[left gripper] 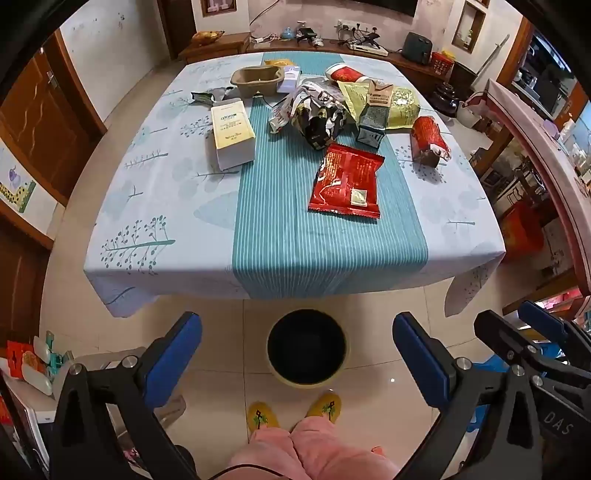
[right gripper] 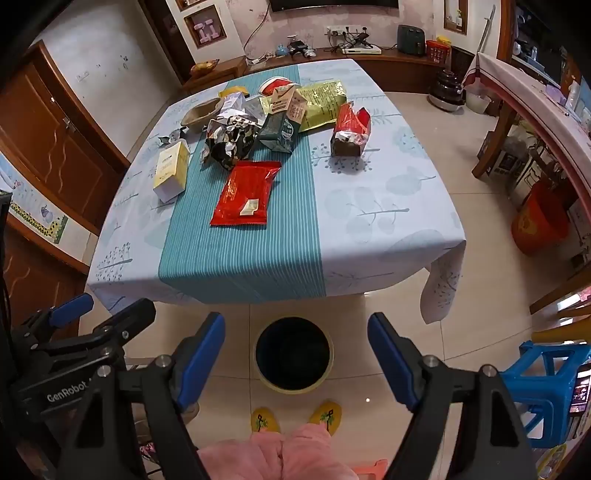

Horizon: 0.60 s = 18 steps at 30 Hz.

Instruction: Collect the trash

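Both the left hand-held gripper (left gripper: 297, 354) and the right hand-held gripper (right gripper: 296, 354) stand with jaws apart and empty above the round yellow-rimmed waste bin (left gripper: 307, 350) on the floor, well short of the flat red foil packet (left gripper: 345, 181) lying on the cloth-covered bench (left gripper: 159, 206).

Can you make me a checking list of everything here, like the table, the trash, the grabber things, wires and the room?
Surface: table covered by a blue leafy cloth with a teal striped middle.
Job's things: red packet, white box, crumpled foil bag, green carton, yellow bag, torn red wrapper, paper tray; bin on the floor, looks empty.
Clutter: nothing seen besides the trash.
Grippers: left hand-held gripper and right hand-held gripper open, holding nothing, above the bin.
Cables: wires on the far shelf.
Surroundings: blue stool, tiled floor.
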Available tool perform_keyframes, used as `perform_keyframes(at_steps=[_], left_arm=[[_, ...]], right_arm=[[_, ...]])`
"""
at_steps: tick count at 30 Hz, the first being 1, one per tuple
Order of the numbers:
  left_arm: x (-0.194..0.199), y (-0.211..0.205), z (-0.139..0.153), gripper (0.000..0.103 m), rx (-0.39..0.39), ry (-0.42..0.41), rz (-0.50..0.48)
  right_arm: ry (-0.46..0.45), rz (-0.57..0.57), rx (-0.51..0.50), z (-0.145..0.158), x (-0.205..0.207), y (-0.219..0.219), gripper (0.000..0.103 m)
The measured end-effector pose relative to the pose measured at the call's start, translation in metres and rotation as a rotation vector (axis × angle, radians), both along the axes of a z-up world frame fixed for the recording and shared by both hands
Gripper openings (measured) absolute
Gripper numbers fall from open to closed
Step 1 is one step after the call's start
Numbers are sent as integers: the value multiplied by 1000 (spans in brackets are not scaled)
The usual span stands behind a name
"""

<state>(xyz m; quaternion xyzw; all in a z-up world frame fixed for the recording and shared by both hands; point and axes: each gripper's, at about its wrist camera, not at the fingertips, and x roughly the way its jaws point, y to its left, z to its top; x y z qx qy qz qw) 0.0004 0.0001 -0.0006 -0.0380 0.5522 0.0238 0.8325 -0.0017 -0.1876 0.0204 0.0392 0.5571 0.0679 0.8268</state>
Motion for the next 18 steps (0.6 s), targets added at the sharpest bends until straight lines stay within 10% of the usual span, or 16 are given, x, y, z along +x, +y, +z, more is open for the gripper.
perform_keyframes(at_steps=[18], left_arm=[[6, 1, 1, 96, 5, 18, -14]], right_arm=[[-12, 8, -5, 6, 5, 5, 80]])
